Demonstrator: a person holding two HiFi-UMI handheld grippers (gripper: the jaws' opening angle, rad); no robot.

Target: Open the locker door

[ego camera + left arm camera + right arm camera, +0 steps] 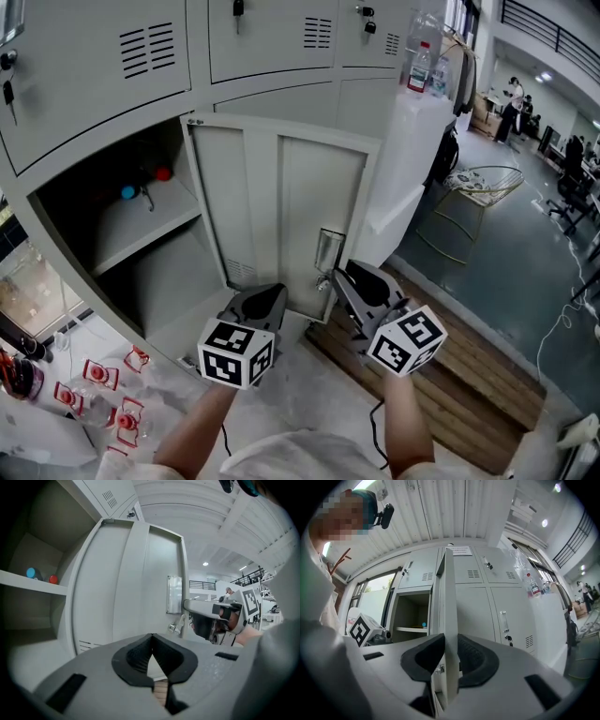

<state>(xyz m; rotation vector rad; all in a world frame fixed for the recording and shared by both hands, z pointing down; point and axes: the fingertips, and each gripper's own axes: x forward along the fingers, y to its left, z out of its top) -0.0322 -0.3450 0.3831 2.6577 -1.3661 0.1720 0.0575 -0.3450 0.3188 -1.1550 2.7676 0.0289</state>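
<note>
Item: locker door [281,211]. Status: open. It hangs from the right side of its compt. and is swung well out from the frame, inner face toward you, so the compt. behind is fully exposed. Contents seen: shelf [155,223] w/ a small blue item [128,192] and a small red item [163,173] at the back; can't tell what they are. Door fittings: lock plate [329,251] on the inner face near the free edge, w/ latch hardware just below it. Your R gripper [343,277] is clamped on the door's free edge just beside the lock plate; the panel runs straight btwn the two pads, one pressing each face. Your L gripper [270,294] has its jaws closed together w/ nothing btwn them; it sits near the door's lower inner face, contact not clear. Neighbouring lockers [272,37]: shut. Progress, est.: main step done, door unlatched and standing wide. Left to do, est.: very little. You might add a bit more swing if you want the door further back, then let go w/ the R gripper and draw both hands clear.
</note>
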